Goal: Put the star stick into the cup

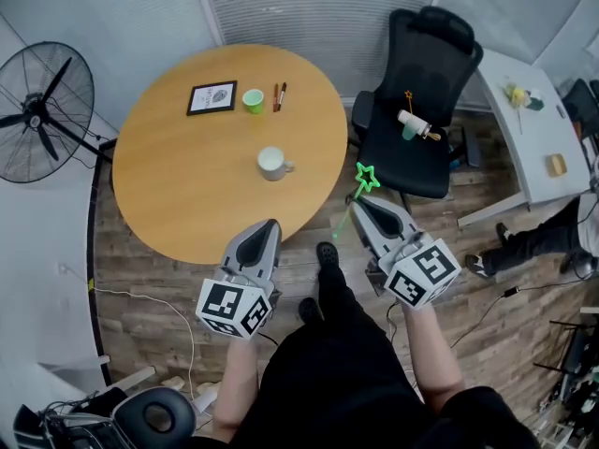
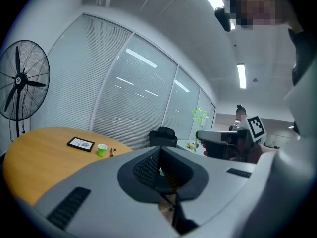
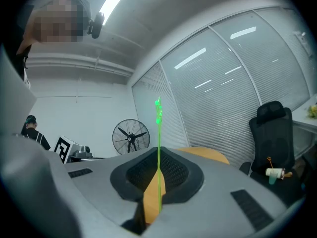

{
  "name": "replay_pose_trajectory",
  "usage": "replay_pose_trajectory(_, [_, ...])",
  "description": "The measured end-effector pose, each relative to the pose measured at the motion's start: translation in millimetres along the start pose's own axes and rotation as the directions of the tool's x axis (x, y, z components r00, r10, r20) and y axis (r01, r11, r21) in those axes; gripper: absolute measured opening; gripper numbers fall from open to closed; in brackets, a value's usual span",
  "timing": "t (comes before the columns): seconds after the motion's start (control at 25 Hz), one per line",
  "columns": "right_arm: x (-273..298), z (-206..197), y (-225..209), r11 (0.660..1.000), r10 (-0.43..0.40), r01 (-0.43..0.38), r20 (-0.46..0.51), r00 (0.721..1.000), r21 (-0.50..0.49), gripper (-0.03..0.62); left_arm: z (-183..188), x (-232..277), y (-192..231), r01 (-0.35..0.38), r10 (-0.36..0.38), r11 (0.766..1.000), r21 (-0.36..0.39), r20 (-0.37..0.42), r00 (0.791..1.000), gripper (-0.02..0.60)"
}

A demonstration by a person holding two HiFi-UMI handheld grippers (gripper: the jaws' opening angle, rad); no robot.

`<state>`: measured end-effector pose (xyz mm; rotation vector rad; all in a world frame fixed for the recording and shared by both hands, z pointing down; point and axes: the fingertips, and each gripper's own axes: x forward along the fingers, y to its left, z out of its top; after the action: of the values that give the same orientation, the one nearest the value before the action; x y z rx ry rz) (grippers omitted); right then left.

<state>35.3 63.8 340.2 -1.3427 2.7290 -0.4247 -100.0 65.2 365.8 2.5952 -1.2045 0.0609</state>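
Observation:
The green star stick (image 1: 364,178) is held upright off the table's near right edge, with my right gripper (image 1: 361,204) shut on its thin stem (image 3: 158,148); the star (image 3: 158,110) stands above the jaws. A white cup (image 1: 272,164) with a handle stands on the round wooden table (image 1: 187,176), to the left of and beyond the stick. A small green cup (image 1: 253,100) stands farther back. My left gripper (image 1: 270,226) hangs at the table's near edge, shut with nothing in it (image 2: 167,181). The left gripper view also catches the star (image 2: 199,114).
A framed picture (image 1: 211,97) and two pens (image 1: 279,94) lie by the green cup. A black office chair (image 1: 416,110) with small items on its seat stands right of the table. A fan (image 1: 37,110) is at the left, a white desk (image 1: 524,129) and a person's legs (image 1: 533,241) at the right.

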Motion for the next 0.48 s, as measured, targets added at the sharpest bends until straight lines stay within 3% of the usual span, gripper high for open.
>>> replay_pose_trajectory(0.48, [80, 26, -63, 0.996, 0.089, -0.089, 0.002, 0.996, 0.026, 0.026, 38, 70, 51, -0.083, 0.083, 0.996, 0.028, -0.001, 0.997, -0.002])
